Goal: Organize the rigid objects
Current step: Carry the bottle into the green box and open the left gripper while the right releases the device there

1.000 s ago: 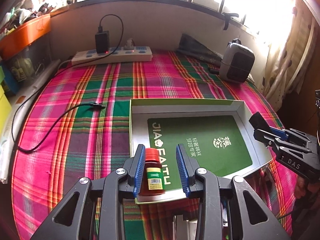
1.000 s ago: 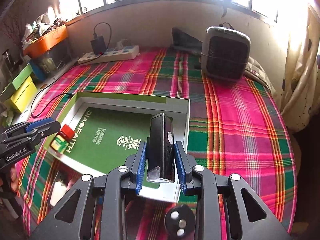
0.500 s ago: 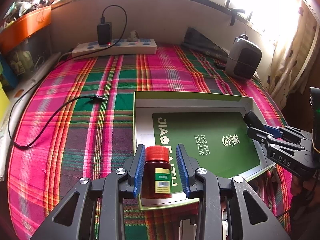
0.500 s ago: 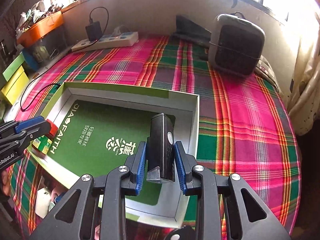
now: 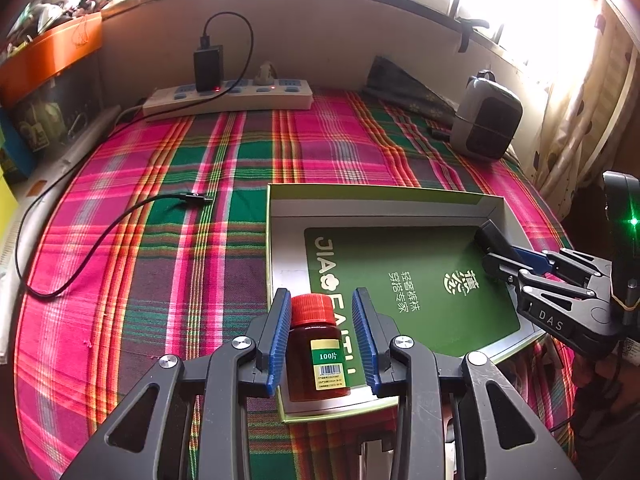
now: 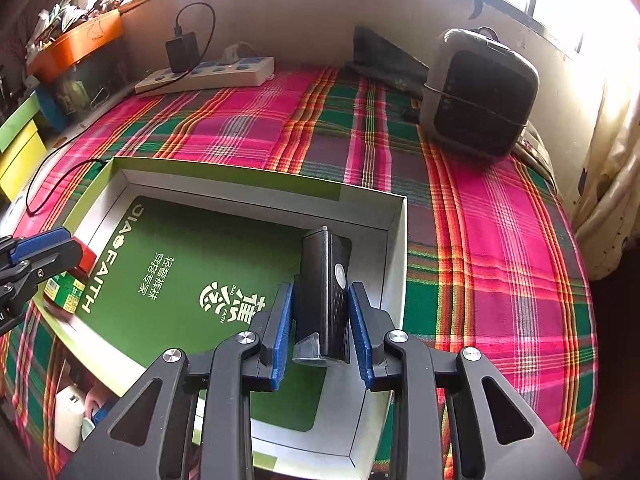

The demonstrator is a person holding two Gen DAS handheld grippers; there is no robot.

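A shallow box [image 5: 384,200] with a green printed floor lies on the plaid cloth; it also shows in the right wrist view [image 6: 256,178]. My left gripper [image 5: 322,340] stands open around a brown pill bottle [image 5: 318,356] with a red cap, standing upright in the box's near left corner; gaps show on both sides. In the right wrist view the bottle [image 6: 66,284] shows beside the left gripper's fingers [image 6: 40,242]. My right gripper [image 6: 320,332] brackets a black rectangular device [image 6: 326,300] lying in the box's right side, with small gaps at the pads. In the left wrist view the right gripper [image 5: 504,256] reaches over the box.
A white power strip [image 5: 228,98] with a black charger stands at the back. A black cable [image 5: 100,240] lies on the cloth left of the box. A grey heater [image 6: 480,92] sits at the back right. A white plug and small items [image 6: 72,416] lie by the box's near corner.
Both grippers moved forward over the box and lowered. The bottle went from tilted against the left pad to upright with gaps either side. The right jaws have widened slightly around the black device.
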